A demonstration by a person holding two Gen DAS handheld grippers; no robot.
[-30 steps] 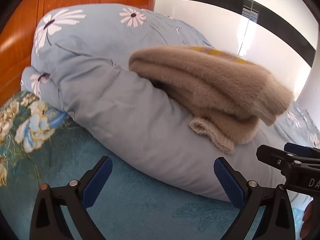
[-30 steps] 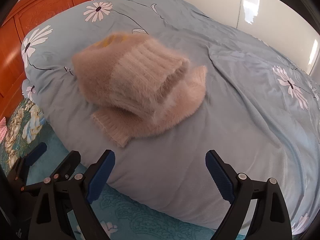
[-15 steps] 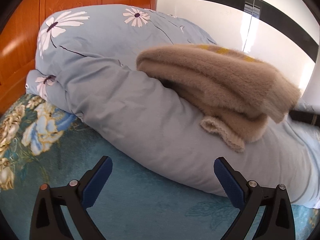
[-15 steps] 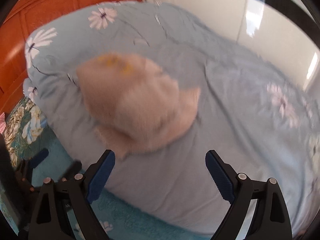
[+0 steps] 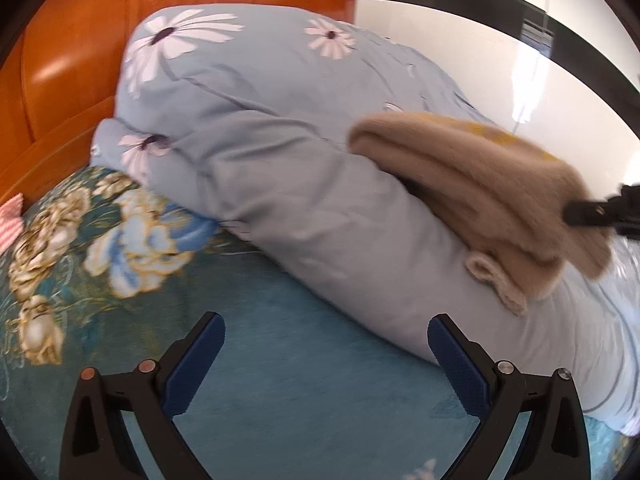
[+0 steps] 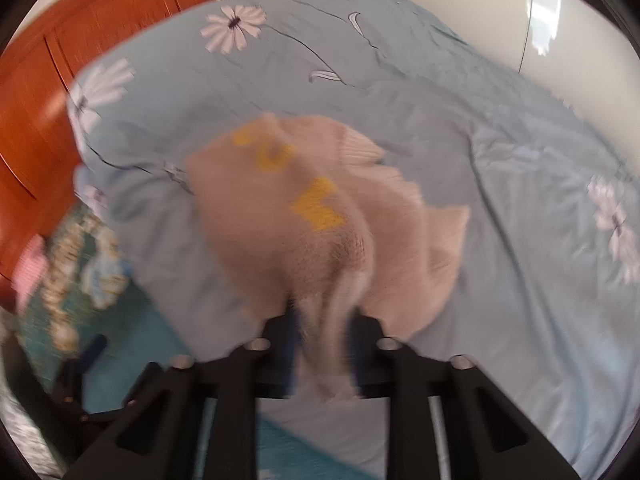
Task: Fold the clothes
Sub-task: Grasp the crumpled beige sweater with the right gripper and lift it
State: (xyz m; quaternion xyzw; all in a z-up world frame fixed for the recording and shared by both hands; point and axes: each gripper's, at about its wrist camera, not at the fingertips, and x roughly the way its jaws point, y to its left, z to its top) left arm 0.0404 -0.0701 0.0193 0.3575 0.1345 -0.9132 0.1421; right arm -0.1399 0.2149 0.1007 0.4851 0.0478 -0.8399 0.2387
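Bed: orange wooden headboard (image 5: 60,80) upper left; pale blue daisy-print duvet (image 5: 280,184) heaped mid-frame. Fuzzy beige knitted sweater (image 6: 304,216) lay bundled atop it. Your right gripper (image 6: 324,332) pinched its near edge, presumably to lift; left gripper (image 5: 324,360) gaped, idle.

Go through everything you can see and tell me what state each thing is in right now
Left tool: open, empty, over the teal bedspread.
Right tool: shut on the beige sweater.
Beige sweater: bunched, partly folded, lying on the blue duvet, one edge pinched.
Blue duvet: rumpled, heaped against the wooden headboard.
Teal bedspread: spread flat.
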